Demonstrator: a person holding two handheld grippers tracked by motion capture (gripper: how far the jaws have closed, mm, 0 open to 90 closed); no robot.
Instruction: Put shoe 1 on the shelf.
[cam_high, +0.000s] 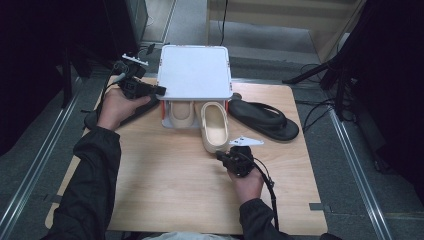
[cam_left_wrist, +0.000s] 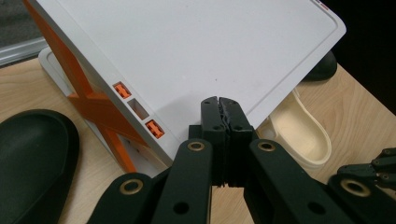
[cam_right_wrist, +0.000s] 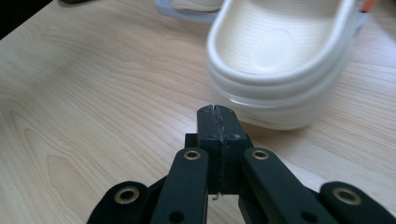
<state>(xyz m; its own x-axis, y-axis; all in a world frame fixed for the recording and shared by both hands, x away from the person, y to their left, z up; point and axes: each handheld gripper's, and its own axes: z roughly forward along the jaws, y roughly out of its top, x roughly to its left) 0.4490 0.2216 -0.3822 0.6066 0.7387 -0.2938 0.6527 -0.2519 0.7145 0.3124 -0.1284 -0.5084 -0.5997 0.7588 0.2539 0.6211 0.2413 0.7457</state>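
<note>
Wood table: one cream shoe is being kept in rack; 2nd shoe is lying half out, w/ heel being neared by R gripper, jaws closed, empty. L gripper, closed, is being held at rack.

Overhead light, even on the table; surroundings fall to near black at the left and right edges of the high view. White shelf top is bright, mild glare. Soft shadows under the cream clog. High view low-res, slightly soft. Gripper views: near jaws slightly blurred, tabletop grain sharp.
</note>
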